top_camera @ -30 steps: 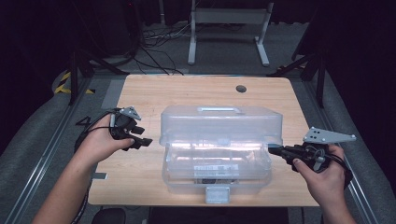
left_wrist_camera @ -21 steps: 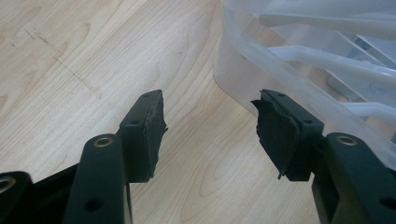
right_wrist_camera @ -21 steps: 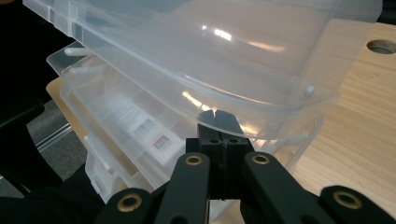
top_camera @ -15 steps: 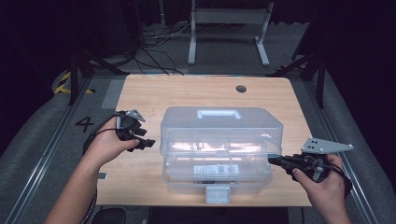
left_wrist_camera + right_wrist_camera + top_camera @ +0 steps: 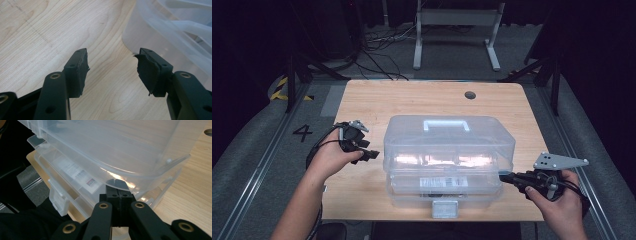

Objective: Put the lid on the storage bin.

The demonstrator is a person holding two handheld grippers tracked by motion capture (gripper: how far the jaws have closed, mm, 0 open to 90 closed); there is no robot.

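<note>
A clear plastic storage box [image 5: 447, 165] stands on the wooden table [image 5: 372, 100], its domed lid [image 5: 447, 142] with a handle resting on the shallower base. My left gripper [image 5: 364, 151] hovers open just left of the box; in the left gripper view its jaws [image 5: 112, 62] are spread above bare wood, with the box wall [image 5: 175, 32] to their right. My right gripper [image 5: 506, 177] is shut at the box's right front corner. In the right gripper view its closed tips [image 5: 117, 185] sit right under the lid's rim [image 5: 130, 171], above the base [image 5: 75, 177].
A white latch [image 5: 444, 209] hangs from the box's front over the near table edge, and shows beside a dark gap in the right gripper view [image 5: 58, 200]. A round cable hole [image 5: 470, 94] sits at the table's far right. A metal stand [image 5: 457, 20] is behind.
My left gripper has moved right and nearer, closer to the box's left side. My right gripper has dropped toward the near edge, ending at the lid's lower rim.
</note>
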